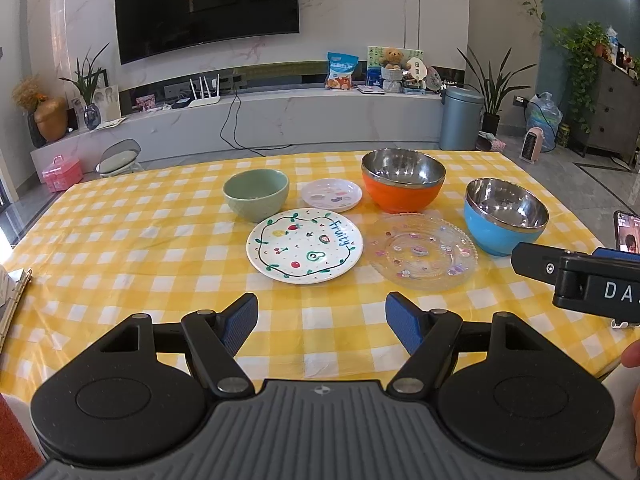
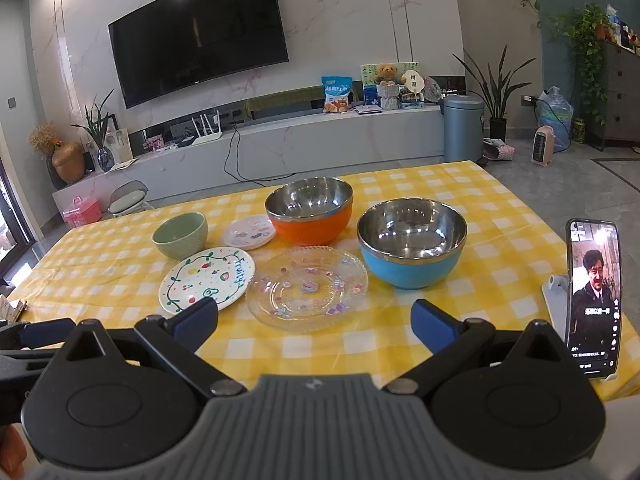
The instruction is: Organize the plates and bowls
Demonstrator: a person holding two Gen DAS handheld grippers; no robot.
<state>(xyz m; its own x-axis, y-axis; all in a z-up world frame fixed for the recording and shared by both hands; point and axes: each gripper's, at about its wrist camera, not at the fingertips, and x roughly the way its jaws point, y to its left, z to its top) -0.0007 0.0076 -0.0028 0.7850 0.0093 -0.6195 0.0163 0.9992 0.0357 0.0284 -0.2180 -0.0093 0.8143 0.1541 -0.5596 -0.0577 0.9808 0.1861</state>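
In the left wrist view, six pieces of tableware sit apart on the yellow checked desk (image 1: pixel 120 240), none stacked yet, so I judge the task as barely begun. Going left to right across the middle of the frame: a green bowl (image 1: pixel 256 195) stands upright left of centre; just below and right of it lies the fruit plate (image 1: pixel 305 245), flat, close to the bowl but whether they touch I cannot tell; above that plate, at centre, a small pink plate (image 1: pixel 331 195) lies between the green bowl and the orange bowl (image 1: pixel 403 180). Below the orange bowl a clear glass plate (image 1: pixel 423 251) lies flat, its far rim appearing to reach under the bowl's base. At the right, the blue bowl (image 1: pixel 505 216) stands just beside the glass plate. A phone (image 2: pixel 594 300) is propped upright at the right edge of the right wrist view. The left hand-held gripper (image 1: pixel 322 322), at the bottom centre of its view, is released, jaws spread wide and empty, hovering over bare cloth near the fruit plate. The right hand-held gripper (image 2: pixel 314 322) is likewise released and empty, low in its own frame, with the glass plate just ahead between its jaws. What remains, as I judge it, is everything: nesting the three bowls together and stacking the three plates, likely smaller on larger.
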